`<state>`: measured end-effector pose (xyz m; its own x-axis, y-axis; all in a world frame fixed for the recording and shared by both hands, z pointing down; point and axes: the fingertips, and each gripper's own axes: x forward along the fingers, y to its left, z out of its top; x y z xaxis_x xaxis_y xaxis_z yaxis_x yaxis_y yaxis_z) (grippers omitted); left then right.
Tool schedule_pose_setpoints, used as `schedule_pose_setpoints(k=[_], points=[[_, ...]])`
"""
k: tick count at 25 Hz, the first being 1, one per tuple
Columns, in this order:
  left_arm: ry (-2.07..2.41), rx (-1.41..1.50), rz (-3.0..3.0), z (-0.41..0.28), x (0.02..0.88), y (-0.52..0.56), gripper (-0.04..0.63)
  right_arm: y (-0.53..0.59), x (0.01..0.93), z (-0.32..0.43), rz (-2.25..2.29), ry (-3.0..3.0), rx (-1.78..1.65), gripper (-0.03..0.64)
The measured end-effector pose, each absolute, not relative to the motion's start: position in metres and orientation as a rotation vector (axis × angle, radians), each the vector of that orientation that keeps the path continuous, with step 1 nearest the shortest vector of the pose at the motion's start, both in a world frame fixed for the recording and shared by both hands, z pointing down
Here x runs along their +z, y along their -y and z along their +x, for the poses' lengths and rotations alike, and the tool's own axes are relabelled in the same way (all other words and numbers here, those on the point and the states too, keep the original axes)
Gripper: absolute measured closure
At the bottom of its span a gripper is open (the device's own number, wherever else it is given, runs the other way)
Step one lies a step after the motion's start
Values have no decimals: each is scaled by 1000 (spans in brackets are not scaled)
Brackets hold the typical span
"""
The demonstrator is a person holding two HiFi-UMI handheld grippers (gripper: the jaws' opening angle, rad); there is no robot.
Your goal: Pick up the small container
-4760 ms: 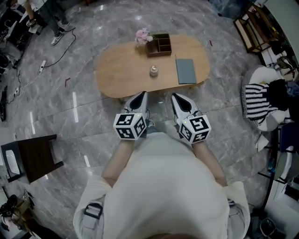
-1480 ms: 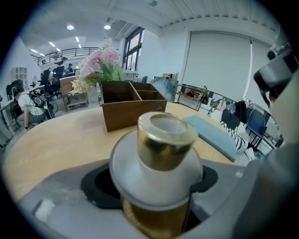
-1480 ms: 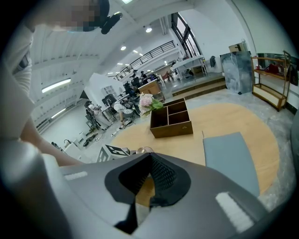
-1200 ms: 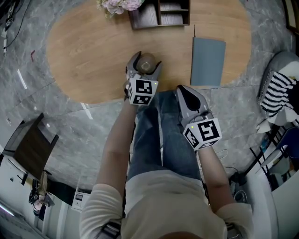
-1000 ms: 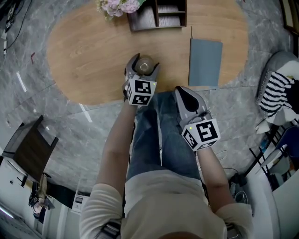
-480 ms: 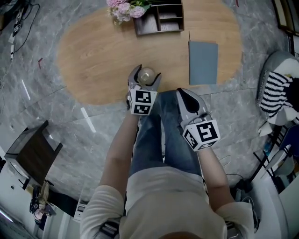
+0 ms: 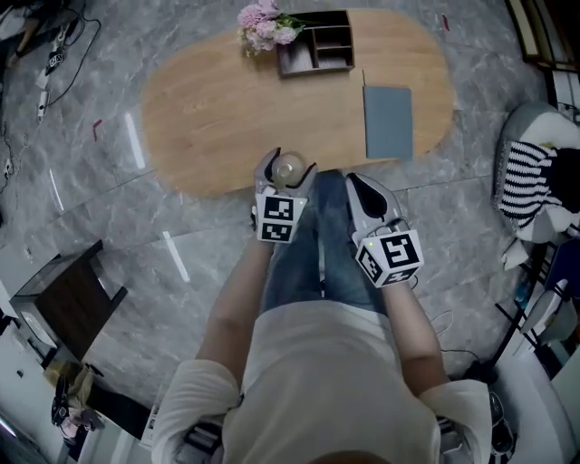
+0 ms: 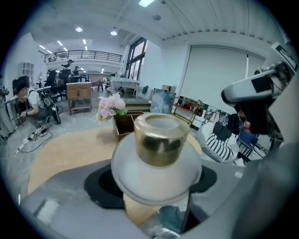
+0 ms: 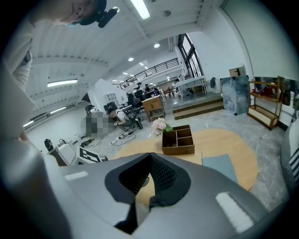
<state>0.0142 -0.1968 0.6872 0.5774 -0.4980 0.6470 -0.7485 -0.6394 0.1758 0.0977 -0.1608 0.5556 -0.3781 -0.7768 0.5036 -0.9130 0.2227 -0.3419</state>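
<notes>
The small container (image 7: 287, 169) is a frosted white jar with a gold top. My left gripper (image 7: 286, 164) is shut on it, one jaw on each side, and holds it in the air over the front edge of the oval wooden table (image 7: 208, 118). In the left gripper view the container (image 8: 161, 140) fills the middle, with the table well below and behind it. My right gripper (image 7: 359, 184) is shut and holds nothing. It hangs just right of the left one over the person's jeans. In the right gripper view its jaws meet with nothing between them.
At the table's far side stand a dark wooden organizer (image 7: 315, 53) and pink flowers (image 7: 265, 20). A grey-blue notebook (image 7: 388, 120) lies on the table's right part. A dark stool (image 7: 62, 299) is on the floor at the left, a striped cushion (image 7: 524, 181) at the right.
The left gripper has lifted the container off the table and drawn it back to the front edge. The head view has risen, so the table looks smaller. The right gripper stays shut.
</notes>
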Motion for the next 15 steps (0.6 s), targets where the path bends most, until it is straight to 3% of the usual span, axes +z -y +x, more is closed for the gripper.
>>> schedule_pose_setpoints(k=[15], points=[[1095,612,2422,-37,559,149,238,110,475,55,1632,2353,735,617]])
